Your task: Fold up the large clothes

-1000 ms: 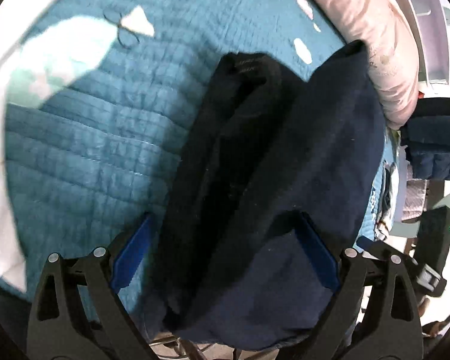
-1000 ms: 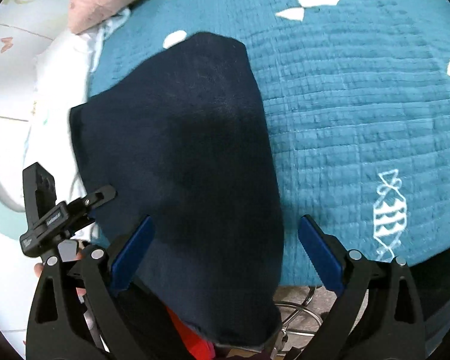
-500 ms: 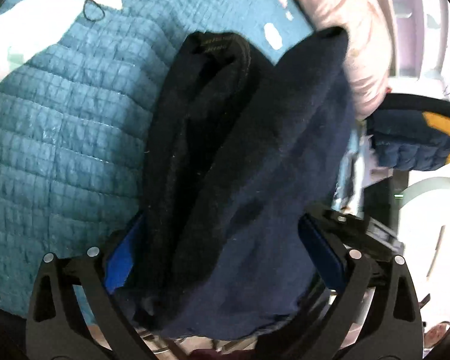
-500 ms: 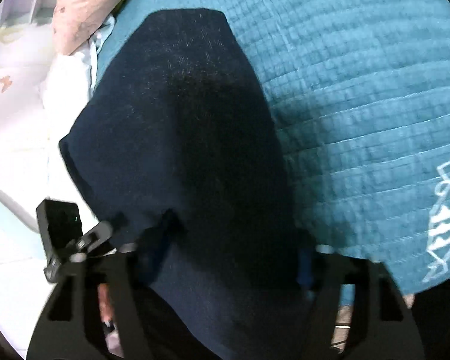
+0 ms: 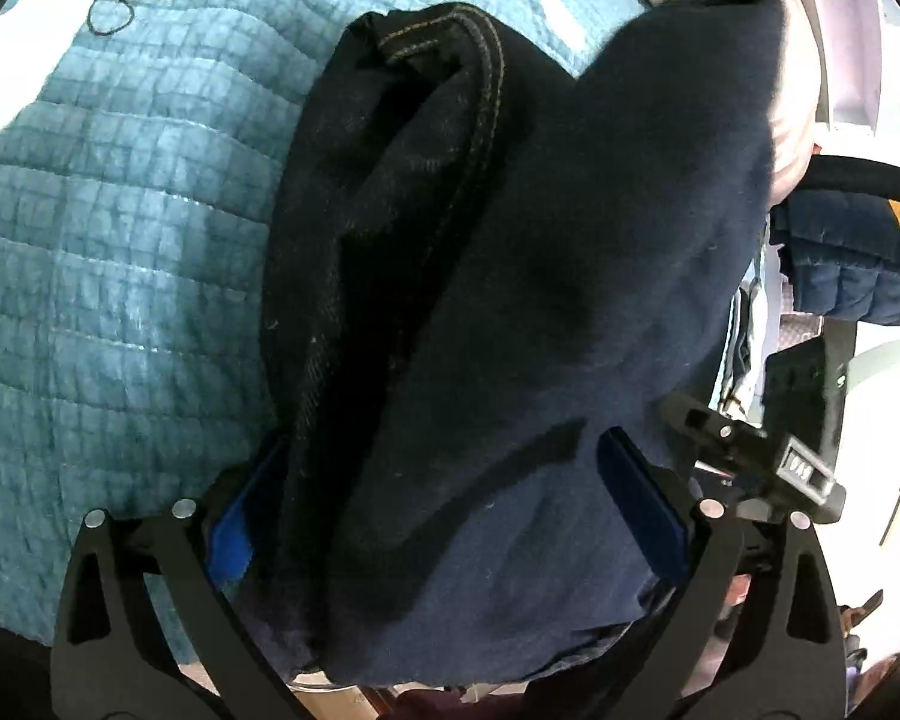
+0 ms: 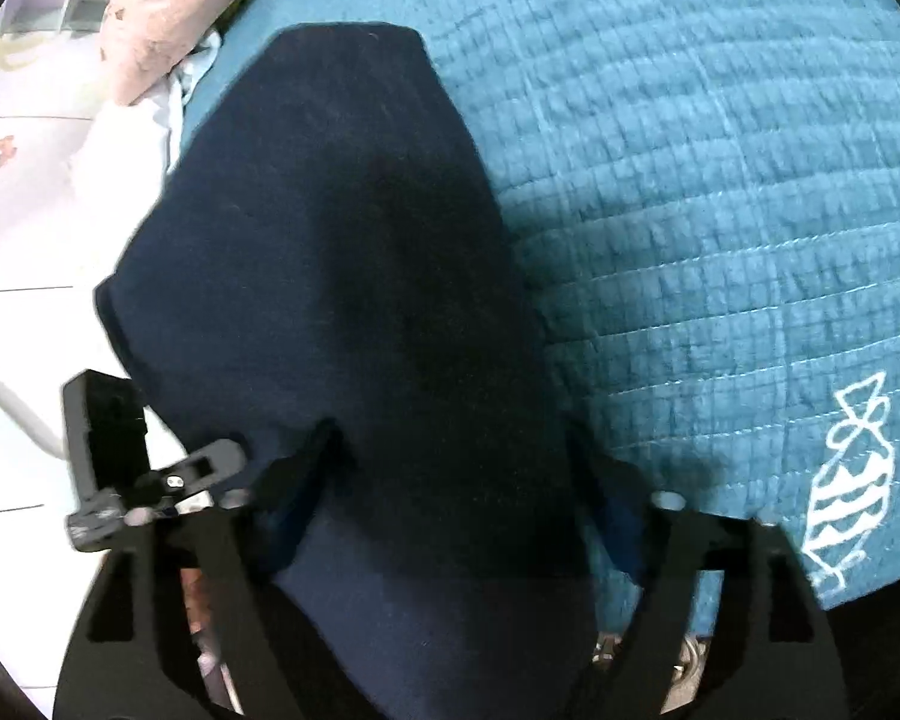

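Note:
A navy garment (image 5: pixel 570 240) lies on the teal quilted bedcover (image 5: pixel 120 240), draped over a folded dark denim piece (image 5: pixel 390 150) with yellow stitching. My left gripper (image 5: pixel 435 516) hangs low over the near end of both. Its blue pads (image 5: pixel 642 510) stand wide apart with the bulk of cloth between them. In the right wrist view the same navy garment (image 6: pixel 330 240) fills the left half. My right gripper (image 6: pixel 456 498) straddles its near end. Its jaws are opening, and the cloth lies between the fingers and over them.
A pink pillow (image 6: pixel 168 12) lies at the bed's far corner, past the garment. A quilted navy jacket (image 5: pixel 858 264) with a yellow patch hangs off to the right. White shapes and a fish outline (image 6: pixel 846 480) mark the cover. White floor (image 6: pixel 18 360) shows past the bed's edge.
Both grippers have sunk closer to the garment, which now fills more of each view. The right jaws narrowed on the cloth half a second ago and now stand wider again.

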Tool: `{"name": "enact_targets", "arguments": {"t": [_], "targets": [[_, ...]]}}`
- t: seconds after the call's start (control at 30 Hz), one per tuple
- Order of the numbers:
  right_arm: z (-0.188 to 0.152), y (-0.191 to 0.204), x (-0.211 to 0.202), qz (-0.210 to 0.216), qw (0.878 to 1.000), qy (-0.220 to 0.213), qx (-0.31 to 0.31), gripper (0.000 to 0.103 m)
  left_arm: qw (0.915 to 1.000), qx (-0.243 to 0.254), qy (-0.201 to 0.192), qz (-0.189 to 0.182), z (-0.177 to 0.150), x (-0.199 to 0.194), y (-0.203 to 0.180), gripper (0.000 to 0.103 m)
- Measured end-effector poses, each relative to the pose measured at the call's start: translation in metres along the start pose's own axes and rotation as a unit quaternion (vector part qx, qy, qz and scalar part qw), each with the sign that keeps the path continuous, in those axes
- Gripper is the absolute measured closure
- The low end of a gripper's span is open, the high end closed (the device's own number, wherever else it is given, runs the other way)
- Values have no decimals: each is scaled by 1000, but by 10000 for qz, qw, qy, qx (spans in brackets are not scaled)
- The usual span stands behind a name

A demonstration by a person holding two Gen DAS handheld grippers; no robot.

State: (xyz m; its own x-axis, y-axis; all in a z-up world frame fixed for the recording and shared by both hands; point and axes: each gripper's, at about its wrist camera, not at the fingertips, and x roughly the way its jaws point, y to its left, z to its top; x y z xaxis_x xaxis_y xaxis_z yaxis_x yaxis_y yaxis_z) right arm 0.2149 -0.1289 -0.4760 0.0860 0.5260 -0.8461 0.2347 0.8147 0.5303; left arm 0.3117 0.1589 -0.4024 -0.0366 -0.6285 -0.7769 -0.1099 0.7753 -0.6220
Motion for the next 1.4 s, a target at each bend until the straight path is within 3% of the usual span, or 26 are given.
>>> {"name": "enact_targets", "arguments": {"t": [0.03,0.07,0.13,0.2,0.3,0.4,0.53,0.8,1.03,1.4], "targets": [[-1,0,1,74,10000,-31,5,24,10000,31,1,4,0,-1,-1,6],[-2,1,2,177,9998,-24,-20,34,9999,108,-28,-13,-2,-3,-2,7],[-6,3,-1,284,9996,-77,40,43,9988,470,-84,111,-12,-8,-11,17],[-12,8,-10,180,9996,-142,-177,49,9969,654,-133,425,-23,-13,-13,39],[-15,11,-18,164,9997,-115,-166,53,9987,423,-127,244,-24,-21,-8,56],[-20,18,-29,133,9992,-182,-319,58,9981,487,-143,337,-28,-29,-13,67],[-26,25,-43,82,9982,-259,-527,62,9973,581,-113,425,-22,-26,-31,72],[-30,21,-73,-25,9969,-392,-682,64,9969,670,-8,405,-29,-11,-67,73],[-11,28,-87,-4,9961,-561,-679,65,9955,852,-16,406,-34,-12,-95,73],[-15,-26,-162,174,9937,-1003,-470,65,9876,1457,48,582,-48,2,-184,73]]}}
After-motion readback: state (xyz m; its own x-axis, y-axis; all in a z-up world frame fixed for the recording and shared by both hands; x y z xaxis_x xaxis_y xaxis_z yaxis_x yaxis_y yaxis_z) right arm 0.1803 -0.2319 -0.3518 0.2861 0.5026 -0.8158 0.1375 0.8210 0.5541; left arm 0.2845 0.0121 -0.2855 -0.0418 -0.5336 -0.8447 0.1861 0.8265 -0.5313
